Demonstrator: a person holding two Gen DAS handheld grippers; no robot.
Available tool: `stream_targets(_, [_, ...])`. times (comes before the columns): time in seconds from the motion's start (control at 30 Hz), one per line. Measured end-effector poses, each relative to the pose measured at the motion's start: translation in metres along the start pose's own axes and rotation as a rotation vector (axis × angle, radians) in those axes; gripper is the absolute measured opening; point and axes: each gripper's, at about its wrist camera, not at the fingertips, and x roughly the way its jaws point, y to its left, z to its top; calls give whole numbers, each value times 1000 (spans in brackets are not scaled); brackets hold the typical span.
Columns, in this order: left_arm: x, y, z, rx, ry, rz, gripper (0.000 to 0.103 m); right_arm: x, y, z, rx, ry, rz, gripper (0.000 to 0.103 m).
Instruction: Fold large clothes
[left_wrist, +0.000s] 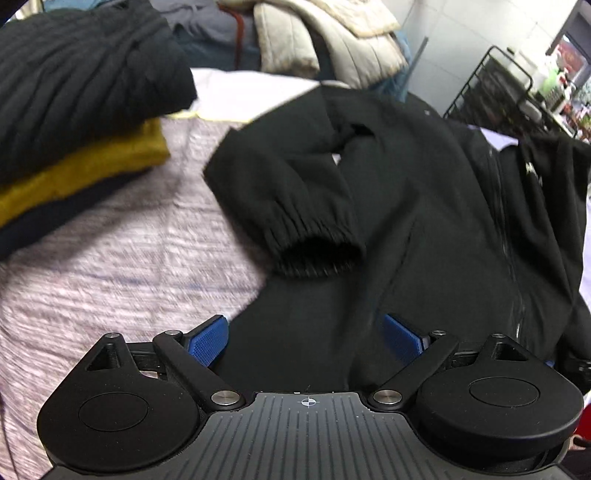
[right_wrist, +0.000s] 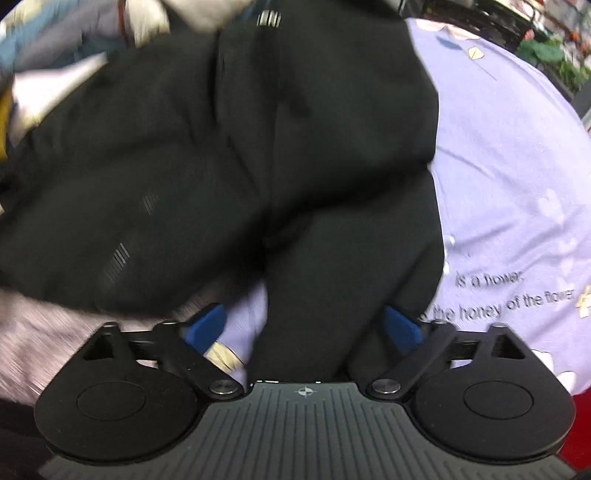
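Across the lilac bedspread (right_wrist: 517, 166) a black jacket (left_wrist: 424, 206) lies spread out, one sleeve with an elastic cuff (left_wrist: 317, 247) folded over its front. Left claw (left_wrist: 306, 339) is wide, fabric sitting between the blue pads but not pinched. Right claw (right_wrist: 306, 328) also stands apart around a strip of jacket, no squeeze. Folded clothes (left_wrist: 85, 110) are stacked far left.

Black jacket (left_wrist: 406, 221), lilac bedsheet (right_wrist: 509, 166)
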Motion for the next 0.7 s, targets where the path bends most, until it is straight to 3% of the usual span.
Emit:
stream_targets(0.03, [0, -2, 1, -1, -1, -3, 103, 6, 0, -3, -29, 26, -15, 42])
stream_targets(0.07, [0, -2, 1, -5, -9, -8, 103, 10, -2, -4, -48, 47, -29, 23])
stream_targets(0.1, [-2, -2, 2, -11, -21, -13, 103, 9, -9, -1, -42, 46, -37, 12])
stream_targets(0.2, [-5, 2, 10, -27, -47, -16, 103, -12, -56, 21, 141, -30, 13, 9])
stream_targets(0.33, [-10, 3, 19, -28, -71, -3, 103, -51, -145, 63, 418, -171, 17, 9])
stream_targets(0.47, [-13, 8, 20, -47, -72, 7, 103, -81, -229, 103, 632, -282, -59, 9])
stream_targets(0.53, [-15, 11, 18, -73, -76, 0, 103, -88, -258, 124, 644, -328, -119, 10])
stream_targets(0.57, [-16, 12, 17, -82, -78, -1, 103, -89, -269, 135, 636, -336, -160, 12])
stream_targets(0.6, [-16, 13, 15, -85, -76, 3, 103, -86, -279, 145, 647, -325, -205, 23])
stream_targets(0.63, [-16, 13, 14, -83, -72, 11, 103, -84, -287, 146, 670, -305, -238, 53])
stream_targets(0.7, [-17, 12, 10, -69, -69, 38, 103, -73, -293, 154, 690, -286, -268, 90])
